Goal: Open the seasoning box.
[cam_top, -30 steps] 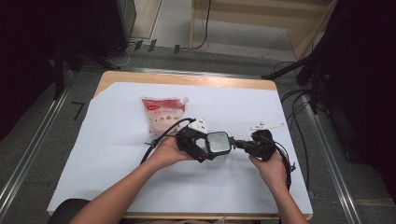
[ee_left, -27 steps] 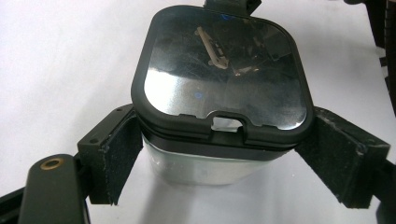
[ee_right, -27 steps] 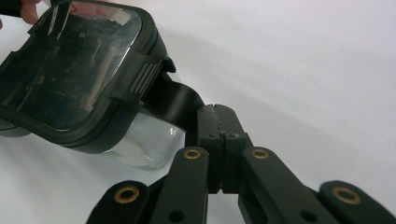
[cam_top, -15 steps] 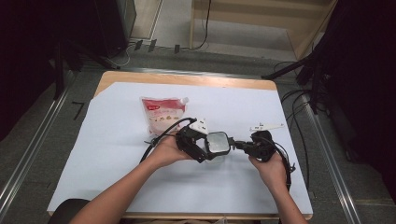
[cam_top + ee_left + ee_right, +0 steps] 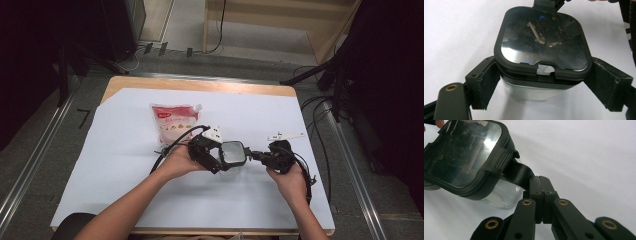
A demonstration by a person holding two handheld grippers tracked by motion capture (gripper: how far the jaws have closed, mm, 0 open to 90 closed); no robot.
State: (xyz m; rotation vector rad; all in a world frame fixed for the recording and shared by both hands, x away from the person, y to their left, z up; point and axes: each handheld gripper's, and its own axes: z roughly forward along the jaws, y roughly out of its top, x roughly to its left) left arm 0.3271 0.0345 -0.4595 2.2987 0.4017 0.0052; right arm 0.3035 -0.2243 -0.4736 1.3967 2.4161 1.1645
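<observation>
Currently the box (image 5: 233, 154) sits mid-table (image 5: 125, 165), between both tools. Left tool (image 5: 541, 82) is spread wide around the clear base, pads on both sides — clamping it, I think, though contact is hard to confirm. Right tool (image 5: 539, 185) is pressed together, pinching the lid's latch tab (image 5: 520, 173). To unlatch cleanly: keep the base pinned, pull the tab outward and up — no twisting. Both forearms come in low, hands level, tools facing each other.

Clear container (image 5: 233, 154) with black-rimmed lid (image 5: 542, 42), glossy transparent lid panel. Lid on, hinged side latch (image 5: 518, 173) flipped outward at 3 o'clock. Sits upright on white table cover, just right of centre, toward 6 o'clock.
</observation>
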